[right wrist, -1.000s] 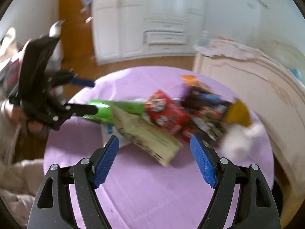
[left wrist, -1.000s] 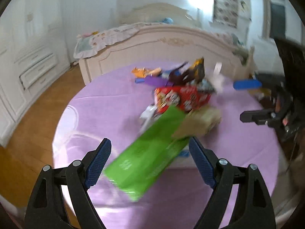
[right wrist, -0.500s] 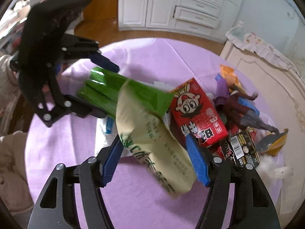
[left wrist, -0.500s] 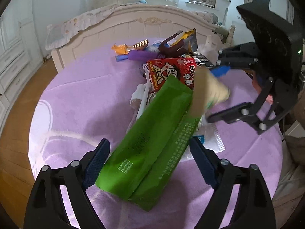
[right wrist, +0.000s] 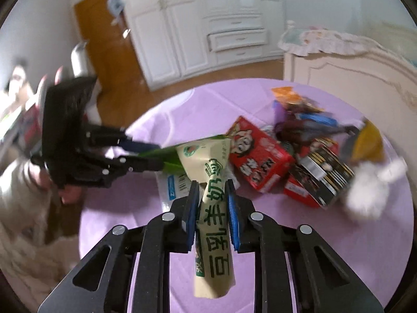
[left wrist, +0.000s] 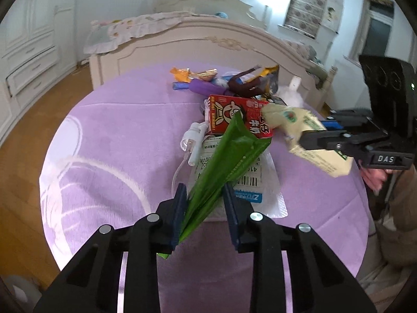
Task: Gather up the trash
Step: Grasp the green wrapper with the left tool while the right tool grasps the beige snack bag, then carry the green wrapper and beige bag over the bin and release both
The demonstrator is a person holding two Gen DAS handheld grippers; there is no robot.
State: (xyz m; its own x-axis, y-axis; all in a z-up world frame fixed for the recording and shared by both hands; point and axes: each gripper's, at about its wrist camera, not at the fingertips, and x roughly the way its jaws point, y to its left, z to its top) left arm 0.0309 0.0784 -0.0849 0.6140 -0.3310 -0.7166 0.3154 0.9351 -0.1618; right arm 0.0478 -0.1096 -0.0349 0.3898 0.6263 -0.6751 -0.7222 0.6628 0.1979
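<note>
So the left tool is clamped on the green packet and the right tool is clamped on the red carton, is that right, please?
Not quite. The left tool is indeed clamped on the green packet, but the right tool grips the beige packet, not the red carton, which lies on the purple tablecloth. The right wrist view shows it.
</note>
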